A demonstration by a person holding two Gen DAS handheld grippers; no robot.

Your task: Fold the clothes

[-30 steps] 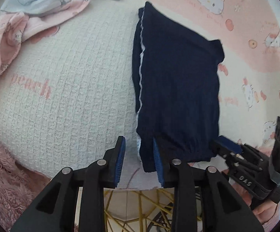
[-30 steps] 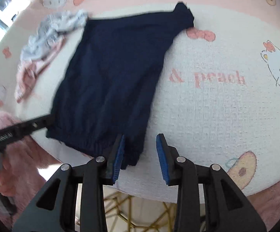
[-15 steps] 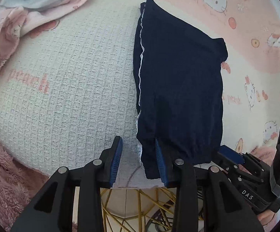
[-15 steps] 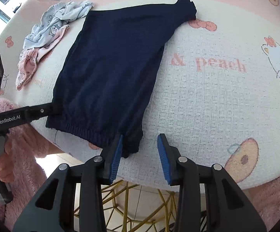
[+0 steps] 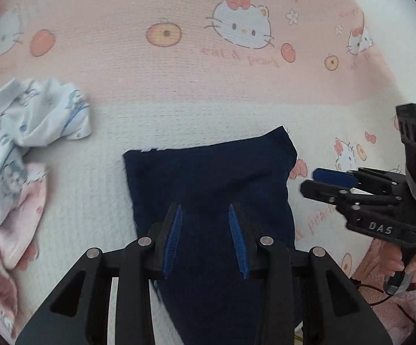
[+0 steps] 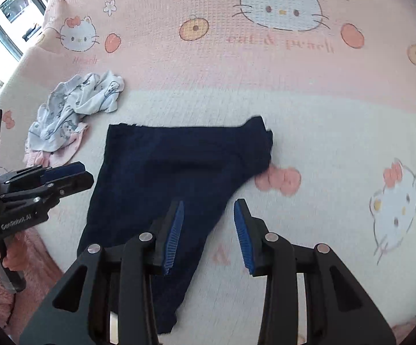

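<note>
Pink cat-print blanket (image 5: 156, 92) underneath. Navy garment (image 5: 208, 178) long axis runs near-far, under your left gripper (image 5: 205, 241); right gripper (image 6: 208, 235) over right edge. Both half-open, empty.

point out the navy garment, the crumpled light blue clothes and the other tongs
navy garment (image 5: 208, 178), left wrist view, middle of the cloth
light blue clothes (image 5: 32, 123), left wrist view, crumpled top
right tongs (image 5: 320, 182), left wrist view, fingertips
</note>
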